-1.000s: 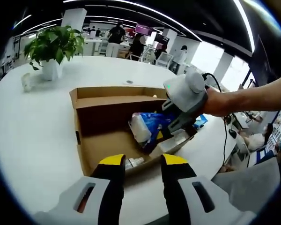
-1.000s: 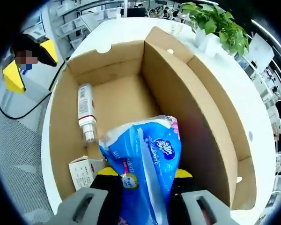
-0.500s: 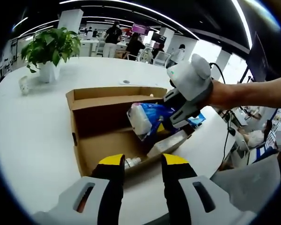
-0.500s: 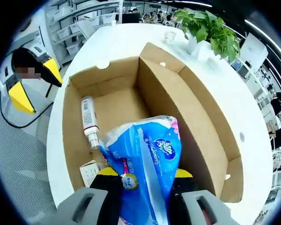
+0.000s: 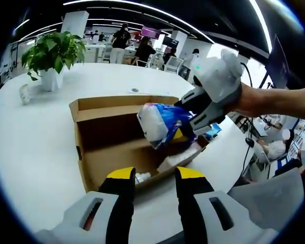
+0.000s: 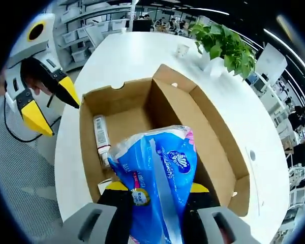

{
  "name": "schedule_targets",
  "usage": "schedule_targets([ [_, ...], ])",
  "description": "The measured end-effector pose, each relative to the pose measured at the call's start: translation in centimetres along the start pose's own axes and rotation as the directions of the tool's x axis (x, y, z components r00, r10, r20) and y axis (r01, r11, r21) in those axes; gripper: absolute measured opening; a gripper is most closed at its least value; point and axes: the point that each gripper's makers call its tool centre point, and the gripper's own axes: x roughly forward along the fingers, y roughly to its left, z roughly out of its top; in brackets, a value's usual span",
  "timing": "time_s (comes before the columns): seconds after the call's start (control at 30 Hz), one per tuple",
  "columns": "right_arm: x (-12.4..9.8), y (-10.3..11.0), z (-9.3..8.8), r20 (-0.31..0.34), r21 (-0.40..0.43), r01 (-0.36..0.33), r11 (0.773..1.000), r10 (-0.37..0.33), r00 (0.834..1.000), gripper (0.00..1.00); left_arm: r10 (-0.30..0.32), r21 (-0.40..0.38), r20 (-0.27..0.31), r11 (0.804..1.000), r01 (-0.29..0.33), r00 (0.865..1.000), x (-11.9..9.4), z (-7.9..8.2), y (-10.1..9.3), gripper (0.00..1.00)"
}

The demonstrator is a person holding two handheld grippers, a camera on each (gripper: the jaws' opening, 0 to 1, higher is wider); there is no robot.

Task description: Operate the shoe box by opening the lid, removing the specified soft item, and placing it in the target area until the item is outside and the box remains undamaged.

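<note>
Right gripper (image 6: pixel 155 195) clamps the blue plastic tissue pack (image 6: pixel 157 178) mid-frame above the open brown cardboard shoe box (image 6: pixel 213 147). Left gripper (image 5: pixel 152 178) (bottom centre) is spread and empty. 1 risk: the slippery pack sliding free.

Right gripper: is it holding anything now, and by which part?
Yes. The right gripper is shut on the blue tissue pack, clamped at its lower end, above the open shoe box. The left gripper holds nothing.

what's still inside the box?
In the box, a tube lies along one wall, with a small white carton near it. The blue pack, held above by the right gripper, hides part of the floor.
</note>
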Motion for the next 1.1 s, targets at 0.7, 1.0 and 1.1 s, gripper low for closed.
schedule_targets([
  [0.7,-3.6,-0.4,1.2,0.033,-0.039,0.069,0.997,-0.068,0.997,0.33,-0.029,0.016,0.002,0.999,0.029,1.0,0.1,0.2,-0.9,0.31],
  [1.0,-5.1,-0.6,0.7,0.018,-0.101,0.098,0.99,-0.097,0.995,0.33,-0.037,0.013,0.004,0.999,0.037,0.999,0.0,0.2,-1.2,0.32],
  [1.1,-5.6,-0.7,0.5,0.019,-0.101,0.106,0.989,-0.105,0.994,0.33,-0.034,0.013,0.006,0.999,0.034,0.999,-0.1,0.3,-1.1,0.32],
])
